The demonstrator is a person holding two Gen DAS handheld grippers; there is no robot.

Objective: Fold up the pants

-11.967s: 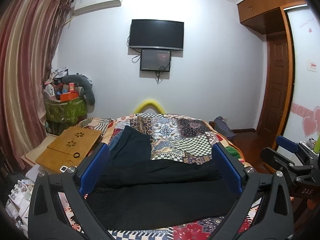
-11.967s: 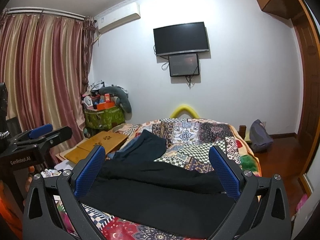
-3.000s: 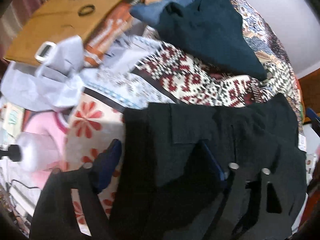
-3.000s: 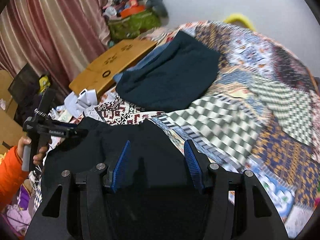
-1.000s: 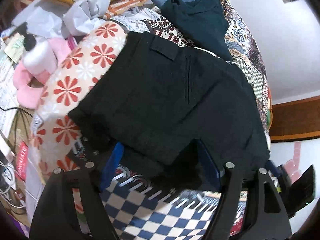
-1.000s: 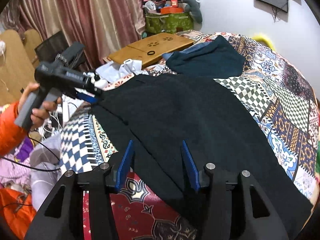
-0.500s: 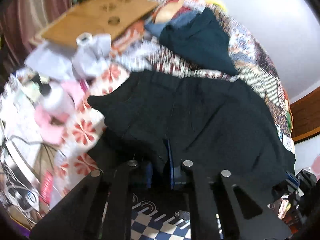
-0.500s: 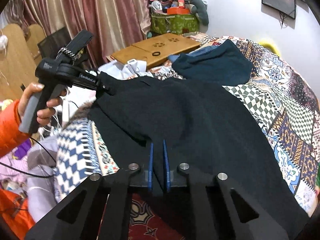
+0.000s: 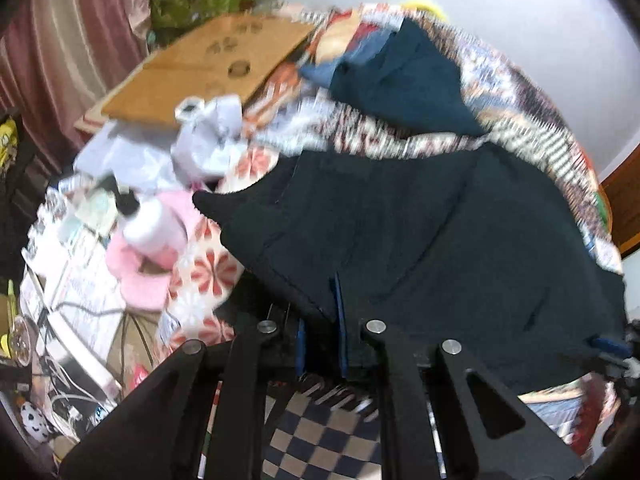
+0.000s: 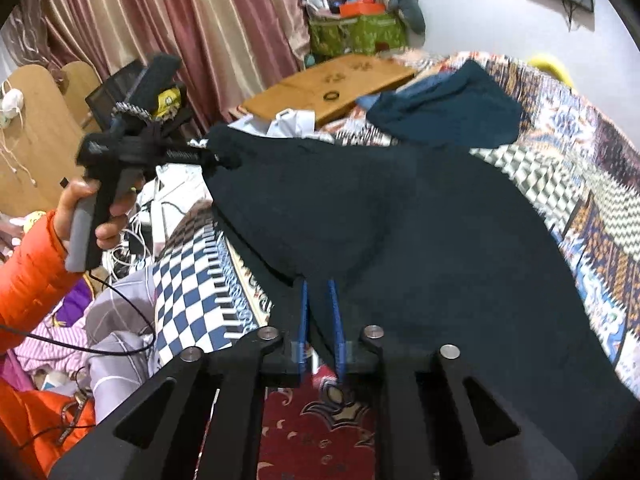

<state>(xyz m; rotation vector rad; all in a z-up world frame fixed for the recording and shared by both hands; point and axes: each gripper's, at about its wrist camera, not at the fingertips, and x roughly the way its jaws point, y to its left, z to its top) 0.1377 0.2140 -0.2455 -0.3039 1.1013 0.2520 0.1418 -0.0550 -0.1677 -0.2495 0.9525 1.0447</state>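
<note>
Black pants (image 9: 420,232) lie spread across the patchwork bed; they also fill the middle of the right wrist view (image 10: 400,224). My left gripper (image 9: 320,308) is shut on the near waist edge of the pants. From the right wrist view the left gripper (image 10: 224,160) holds a waist corner lifted above the bed's left side. My right gripper (image 10: 318,300) is shut on the near edge of the pants, which rises off the quilt between its blue pads.
A folded dark teal garment (image 10: 444,116) lies further up the bed (image 10: 592,184). A wooden lap desk (image 10: 332,84) and white crumpled cloth (image 9: 212,136) sit at the bed's left. Cluttered floor, cables and a pink item (image 9: 152,256) lie beside the bed. Curtains (image 10: 180,24) hang left.
Both grippers closed on the pants' near edge within the last second. The left gripper has lifted its corner up and to the left; the fabric now rises off the quilt.
</note>
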